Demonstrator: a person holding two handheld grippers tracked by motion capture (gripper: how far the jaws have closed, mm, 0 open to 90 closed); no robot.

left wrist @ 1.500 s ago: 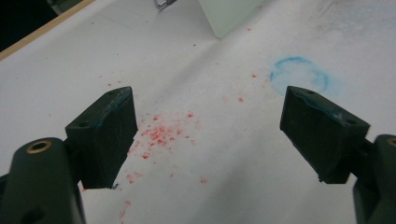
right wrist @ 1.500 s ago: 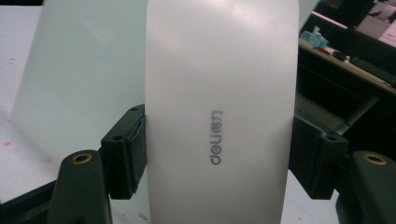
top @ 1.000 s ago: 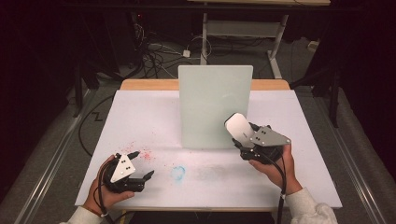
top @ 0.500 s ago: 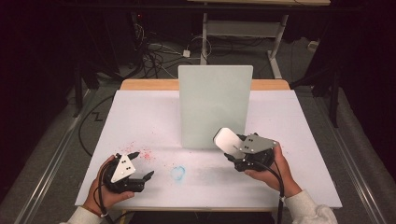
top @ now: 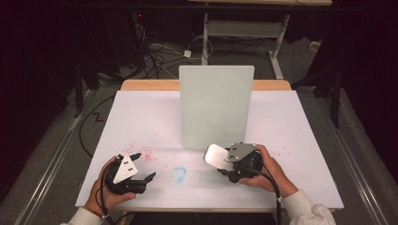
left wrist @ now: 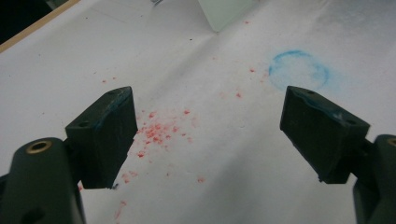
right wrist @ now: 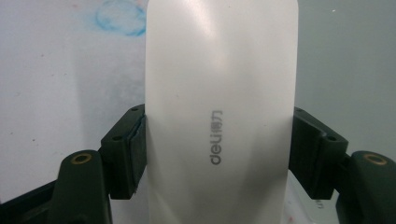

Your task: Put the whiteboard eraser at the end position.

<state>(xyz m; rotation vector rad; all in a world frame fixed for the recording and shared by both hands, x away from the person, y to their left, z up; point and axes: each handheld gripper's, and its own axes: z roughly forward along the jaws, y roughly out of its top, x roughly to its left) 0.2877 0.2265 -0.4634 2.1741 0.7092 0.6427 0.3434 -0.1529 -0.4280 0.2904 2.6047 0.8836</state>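
Note:
My right gripper (top: 228,165) is shut on a white oblong eraser (top: 216,155) with grey "deli" lettering; its black pads clamp the two long sides (right wrist: 219,70). It hovers low over the white table, just in front of the upright board and to the right of a smudged blue ring (top: 179,173). In the right gripper view that blue ring (right wrist: 120,17) lies ahead at the upper left. My left gripper (top: 144,166) rests near the front left edge, open with nothing between its jaws (left wrist: 210,135). Red specks (left wrist: 156,130) lie beneath it, and the blue ring (left wrist: 299,70) lies beyond its right jaw.
A pale green board (top: 216,105) stands upright at the middle of the white table (top: 141,117), its base just behind the eraser. More red specks (top: 143,156) dot the surface by the left hand. Cables and desk legs lie on the floor behind the table.
My right gripper has carried the eraser leftward and down, from beside the board's right edge to in front of the board's lower part, nearer the blue ring. The left gripper has stayed put.

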